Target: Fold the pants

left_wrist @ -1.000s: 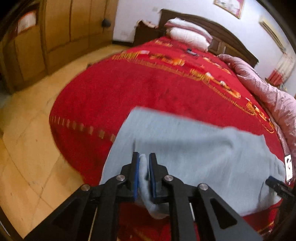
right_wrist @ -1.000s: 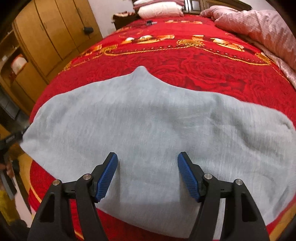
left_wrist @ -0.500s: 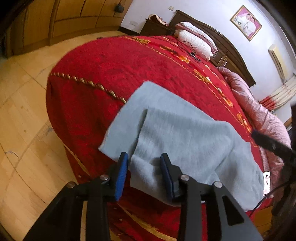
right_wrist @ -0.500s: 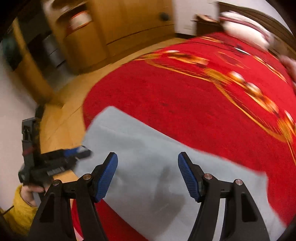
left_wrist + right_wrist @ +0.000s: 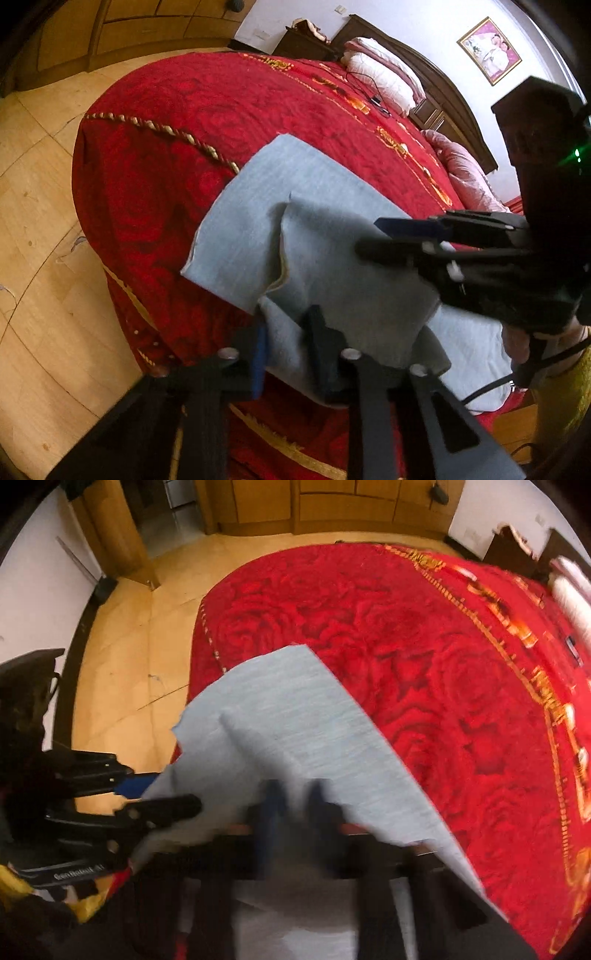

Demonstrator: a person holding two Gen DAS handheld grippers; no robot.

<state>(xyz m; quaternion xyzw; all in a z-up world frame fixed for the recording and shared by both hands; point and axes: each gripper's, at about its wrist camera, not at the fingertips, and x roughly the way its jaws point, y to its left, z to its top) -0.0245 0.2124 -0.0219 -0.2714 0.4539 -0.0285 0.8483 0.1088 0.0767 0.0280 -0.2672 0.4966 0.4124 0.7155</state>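
Pants [image 5: 332, 251], pale grey, lie near the foot edge of the red bedspread [image 5: 177, 122], partly doubled over.

The left gripper [image 5: 286, 343] straddles the near hem, fingers apart around the cloth, not pinching it. The right gripper [image 5: 291, 805] looks nearly clamped on a lifted fold (too blurred to be sure). The fold seems mid-way; next, both need a firm pinch, then a level carry across.
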